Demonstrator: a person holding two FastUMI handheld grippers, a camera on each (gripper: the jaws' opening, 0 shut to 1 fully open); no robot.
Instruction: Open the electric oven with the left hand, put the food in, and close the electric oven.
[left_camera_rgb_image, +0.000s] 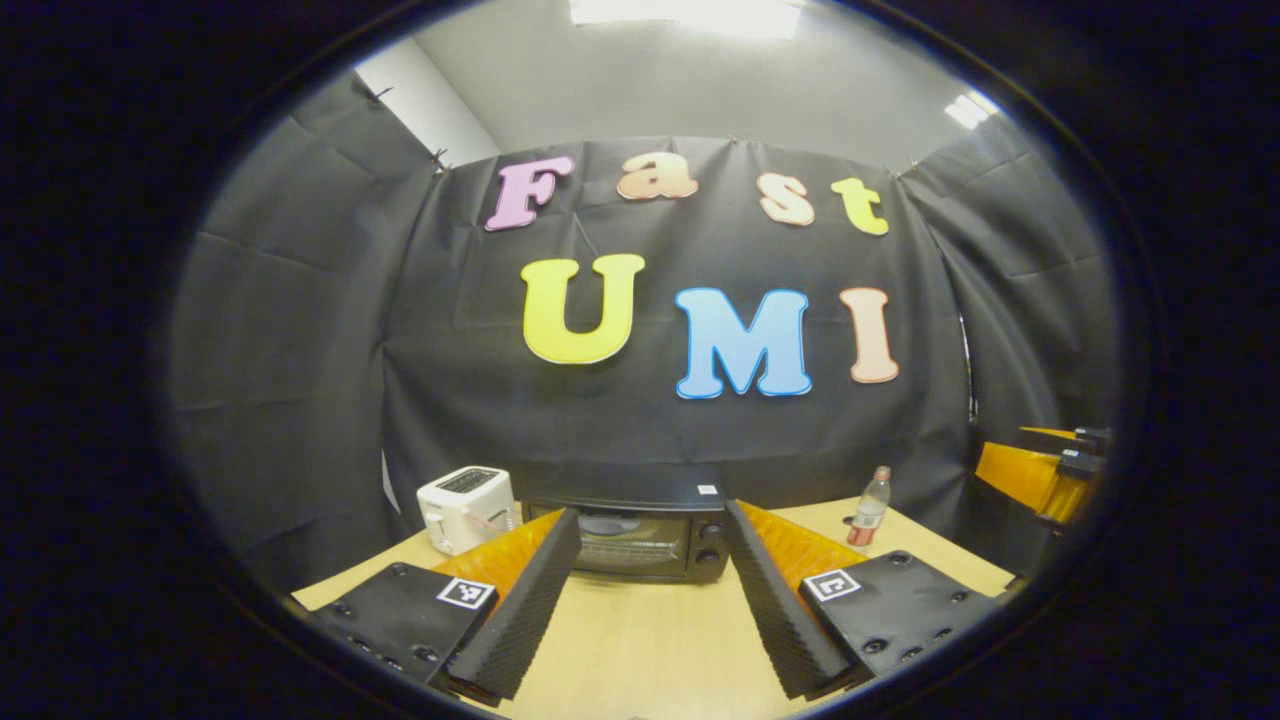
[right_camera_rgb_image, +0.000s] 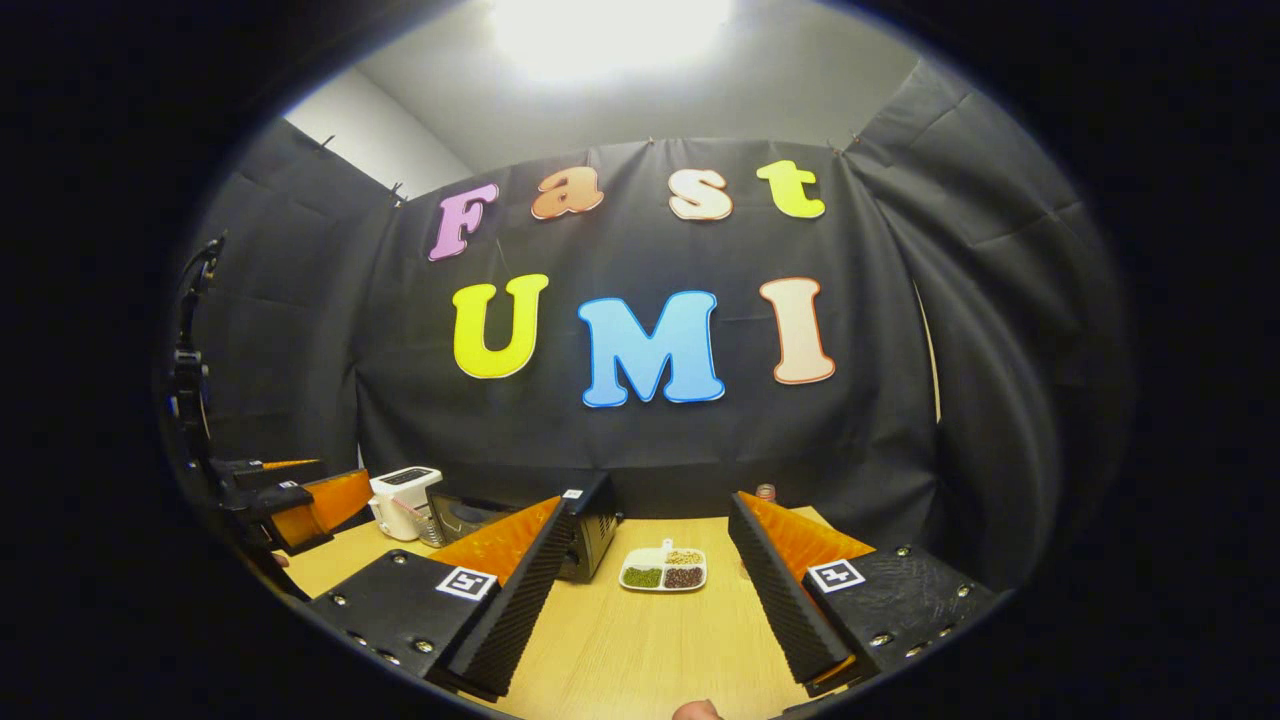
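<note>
Your left gripper (left_camera_rgb_image: 650, 590) hangs wide-spread and empty, squared on the electric oven (left_camera_rgb_image: 630, 540) with its door shut, placed to reach the door. Your right gripper (right_camera_rgb_image: 645, 600), equally spread and holding nothing, frames the food tray (right_camera_rgb_image: 663, 569), which sits on the table (right_camera_rgb_image: 640, 650) just beside the oven.

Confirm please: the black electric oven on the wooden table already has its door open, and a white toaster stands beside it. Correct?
Not quite: the black electric oven has its door closed, as the left gripper view shows. The white toaster does stand beside it on the wooden table.
</note>
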